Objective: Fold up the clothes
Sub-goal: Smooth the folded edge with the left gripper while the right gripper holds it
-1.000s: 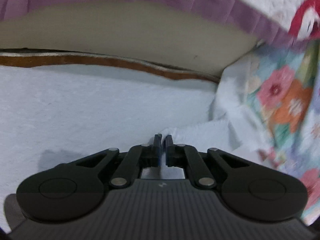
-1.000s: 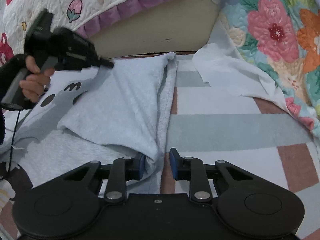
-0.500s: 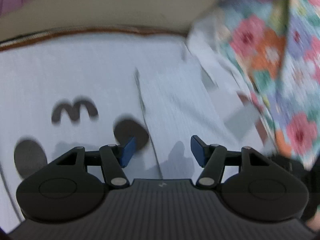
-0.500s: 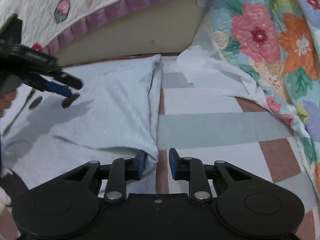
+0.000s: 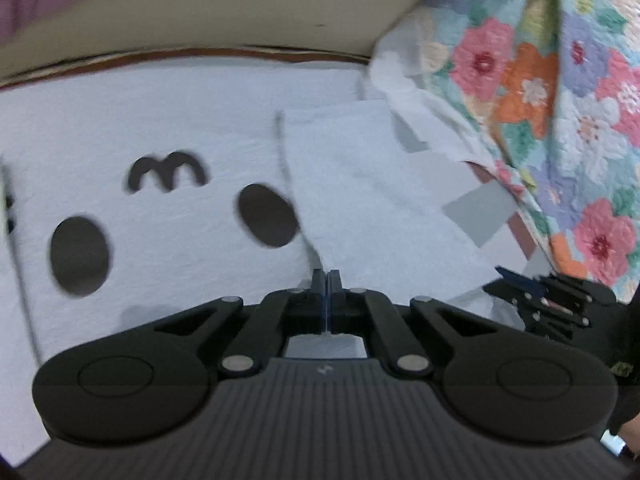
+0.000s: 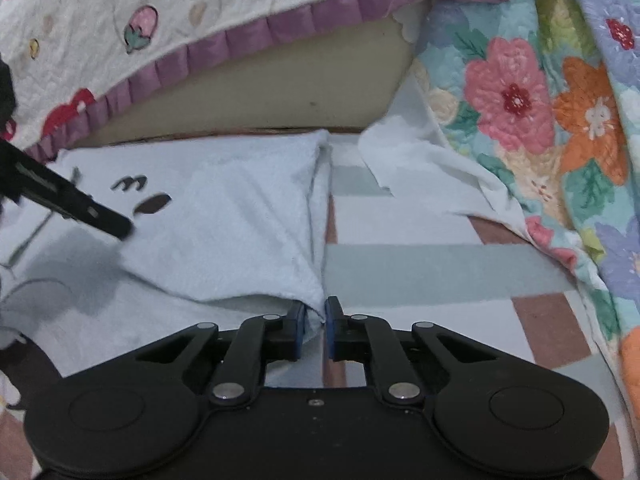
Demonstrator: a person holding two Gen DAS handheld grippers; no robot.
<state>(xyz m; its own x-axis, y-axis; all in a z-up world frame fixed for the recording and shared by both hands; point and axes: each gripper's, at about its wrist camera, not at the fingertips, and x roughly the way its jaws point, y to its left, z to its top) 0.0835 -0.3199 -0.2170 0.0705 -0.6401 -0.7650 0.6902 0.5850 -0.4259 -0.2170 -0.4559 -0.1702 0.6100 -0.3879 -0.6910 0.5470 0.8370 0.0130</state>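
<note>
Lying flat on a striped mat [image 6: 420, 272]: one pale blue garment [image 5: 192, 128] with a dark cartoon face [image 5: 168, 208], its right side turned inward as a flap [image 5: 360, 184] that overlaps one eye. Left gripper [image 5: 326, 280]: jaws pressed together at the flap's near edge; whether cloth is caught between them cannot be told. Right gripper [image 6: 313, 316]: jaws narrowly parted around the near corner of the fold, cloth between the pads, apparently pinched. Both tools sit low at the garment's near edge, judged as holding the folded side in place or readying the near edge for a fold away from the person. Surroundings: floral quilt [image 6: 560, 120] hanging at right, a strawberry-print cover with purple trim [image 6: 248, 40] above a cream mattress side [image 6: 280, 88]. Containers: none in view.
</note>
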